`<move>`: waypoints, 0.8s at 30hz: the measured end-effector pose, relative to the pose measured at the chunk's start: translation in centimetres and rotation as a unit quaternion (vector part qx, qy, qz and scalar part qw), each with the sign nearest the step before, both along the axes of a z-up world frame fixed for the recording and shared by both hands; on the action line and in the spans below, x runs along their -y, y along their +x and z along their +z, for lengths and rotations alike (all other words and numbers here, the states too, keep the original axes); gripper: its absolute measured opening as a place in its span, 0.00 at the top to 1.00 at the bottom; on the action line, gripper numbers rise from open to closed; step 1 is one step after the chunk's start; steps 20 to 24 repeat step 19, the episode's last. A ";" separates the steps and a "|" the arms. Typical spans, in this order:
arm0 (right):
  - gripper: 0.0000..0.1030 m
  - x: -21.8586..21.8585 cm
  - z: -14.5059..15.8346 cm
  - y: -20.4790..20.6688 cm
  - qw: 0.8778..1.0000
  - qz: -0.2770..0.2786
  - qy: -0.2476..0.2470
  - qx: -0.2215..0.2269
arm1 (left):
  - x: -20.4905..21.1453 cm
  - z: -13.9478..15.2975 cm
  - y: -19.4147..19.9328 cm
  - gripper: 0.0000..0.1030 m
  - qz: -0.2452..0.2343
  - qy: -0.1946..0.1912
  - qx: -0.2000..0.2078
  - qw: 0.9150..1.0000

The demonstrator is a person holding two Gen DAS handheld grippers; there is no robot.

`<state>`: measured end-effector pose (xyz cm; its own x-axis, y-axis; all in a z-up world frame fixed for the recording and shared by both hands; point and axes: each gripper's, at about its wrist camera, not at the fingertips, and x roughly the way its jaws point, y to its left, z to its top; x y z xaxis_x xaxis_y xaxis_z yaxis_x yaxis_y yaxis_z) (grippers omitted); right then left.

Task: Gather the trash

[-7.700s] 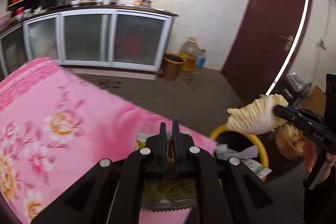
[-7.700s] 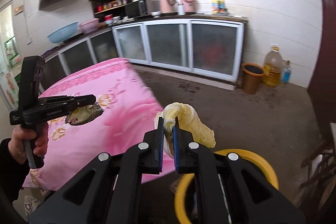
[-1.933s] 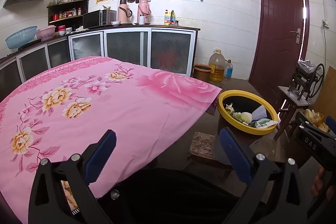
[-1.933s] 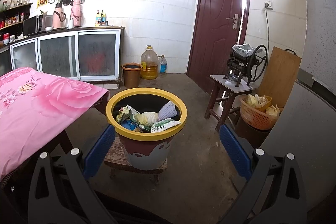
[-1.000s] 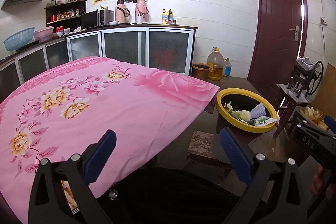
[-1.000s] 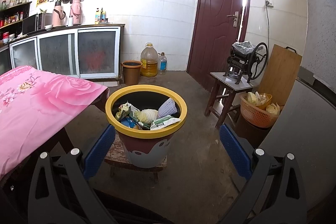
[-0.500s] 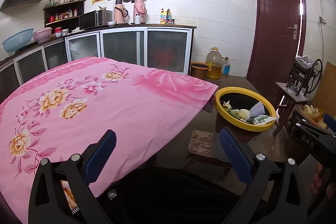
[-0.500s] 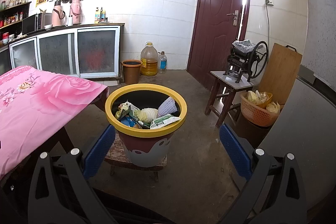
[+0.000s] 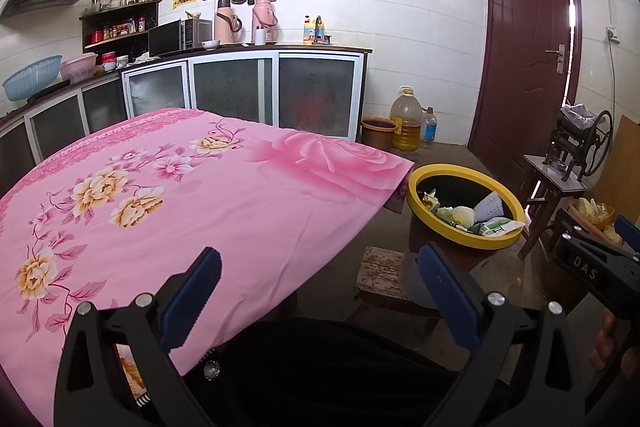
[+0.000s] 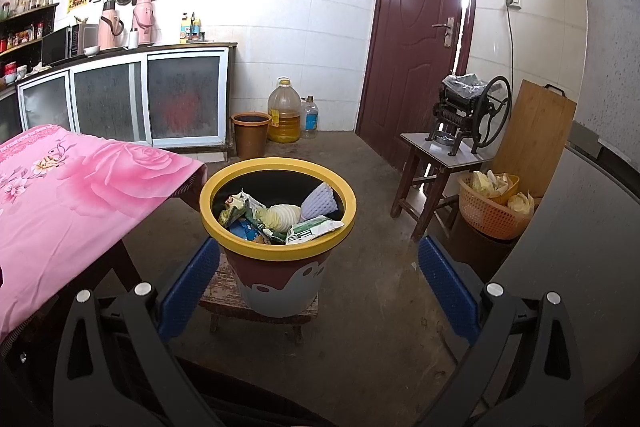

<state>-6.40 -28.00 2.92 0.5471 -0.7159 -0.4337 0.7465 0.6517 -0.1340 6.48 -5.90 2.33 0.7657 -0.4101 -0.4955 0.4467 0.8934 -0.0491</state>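
Both tongs hang empty, jaws spread wide. The left gripper [image 9: 320,291] looks across the pink cloth [image 9: 192,195] over the table, and from here no scrap of trash shows on that cloth. The right gripper [image 10: 316,279] faces the bin [image 10: 280,259] squarely, just ahead of and below its fingers.

The trash [image 10: 276,217] lies inside the bin: wrappers, a cabbage leaf, a white foam piece, heaped toward the near rim, a green-printed packet resting on that rim. From the left tongs the bin [image 9: 466,239] sits off to the right, past the table corner, so the right hand is the nearer one.

The right view shows the bin's painted wall and the stool [image 10: 224,291] under it; the left view alone shows the whole cloth. I judge the collecting all but done.
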 end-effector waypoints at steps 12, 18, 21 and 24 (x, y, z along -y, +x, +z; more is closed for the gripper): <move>0.08 0.0 -0.1 0.0 1.000 0.001 0.001 -0.001 | -0.3 0.2 0.3 0.08 -0.002 0.000 -0.003 1.000; 0.08 0.0 -0.1 -0.1 1.000 0.001 0.001 -0.001 | -0.4 0.2 0.4 0.08 -0.003 0.000 -0.006 1.000; 0.08 0.0 -0.2 -0.1 1.000 0.001 0.001 -0.001 | -0.5 0.1 0.4 0.08 -0.004 0.000 -0.006 1.000; 0.08 0.0 -0.2 -0.1 1.000 0.001 0.001 -0.001 | -0.5 0.1 0.4 0.08 -0.004 0.000 -0.006 1.000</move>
